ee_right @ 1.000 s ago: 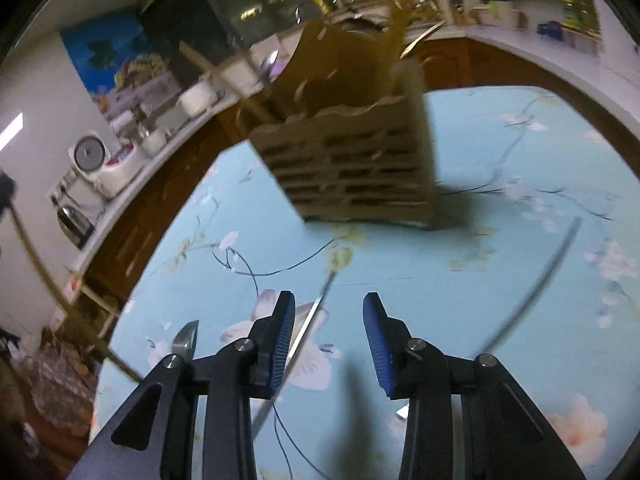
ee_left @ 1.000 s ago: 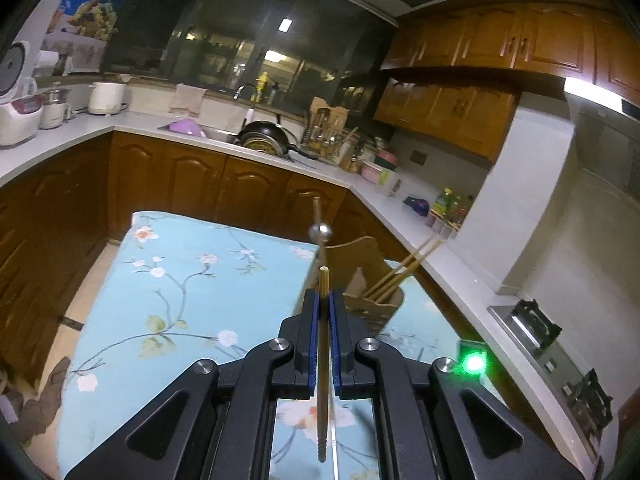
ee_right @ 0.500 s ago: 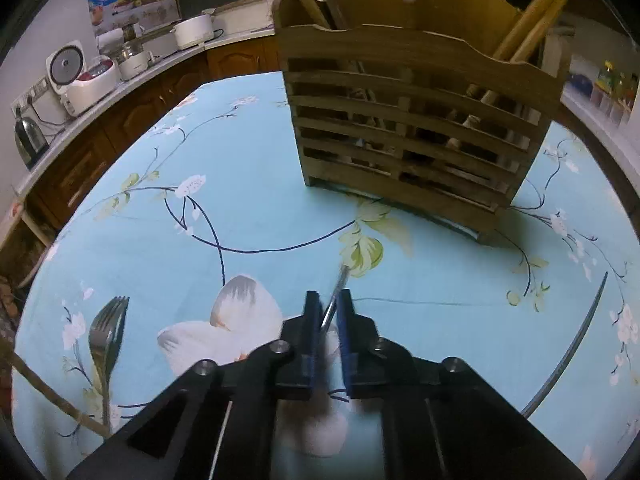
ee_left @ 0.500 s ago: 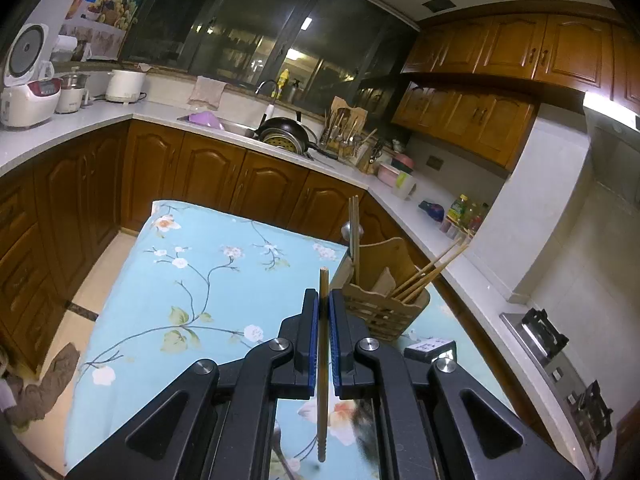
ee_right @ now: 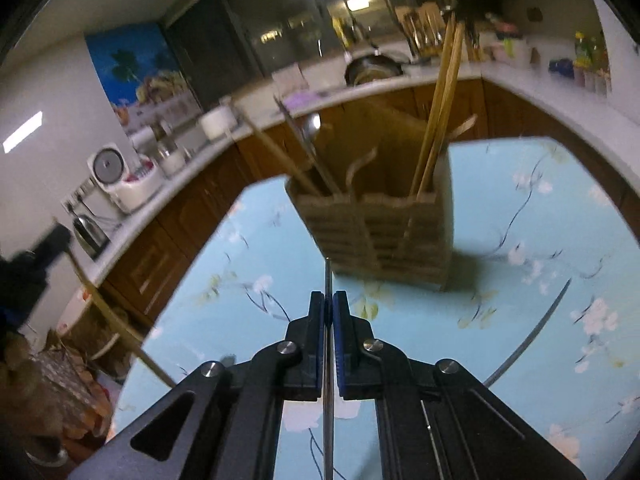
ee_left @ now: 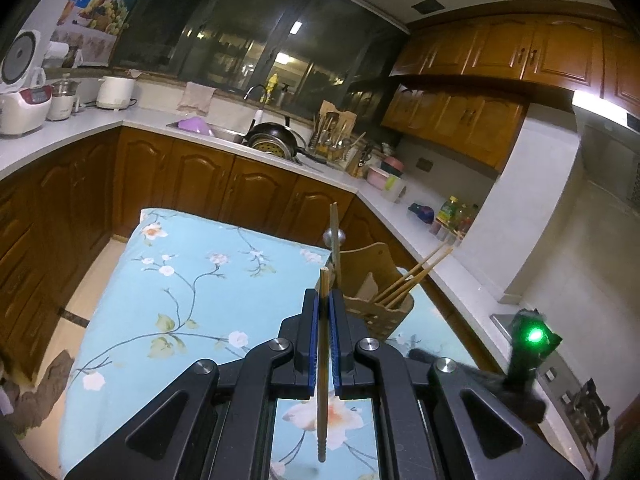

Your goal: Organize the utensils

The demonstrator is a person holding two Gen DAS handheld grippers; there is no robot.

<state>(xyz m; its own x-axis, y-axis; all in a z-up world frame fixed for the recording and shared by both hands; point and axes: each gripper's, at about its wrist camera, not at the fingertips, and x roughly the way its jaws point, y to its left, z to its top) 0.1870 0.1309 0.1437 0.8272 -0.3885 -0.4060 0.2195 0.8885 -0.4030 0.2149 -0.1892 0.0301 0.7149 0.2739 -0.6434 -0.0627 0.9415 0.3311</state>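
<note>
Two utensils were in hand at this moment, one per gripper. Left gripper [ee_left: 324,300] had its blue-padded fingers pinched on a slim bamboo chopstick [ee_left: 322,380], held upright, blunt top just above the fingertips, ridged tip hanging below, raised over the blue floral tablecloth [ee_left: 180,280]. Right gripper [ee_right: 329,300] had its fingers pressed together on a thin grey metal utensil handle [ee_right: 327,400]; its working end was out of frame, so the type could not be told.

Slatted wooden utensil caddy [ee_right: 376,232] stood on the cloth just ahead of the right gripper, already holding wooden chopsticks [ee_right: 436,120] in its right compartment and a spoon plus other handles in its left. A long dark metal utensil [ee_right: 532,332] lay on the cloth to the right, not yet collected.

Risks, as judged:
- Right wrist view was motion-blurred; a fast approach could strike the caddy's front wall and tip it.
- The thin handle was gripped along a narrow line and could pivot or slip.
- The chopstick's hanging tip could snag the rim if lowered off-centre.
- Wrong-compartment drop was possible.
</note>
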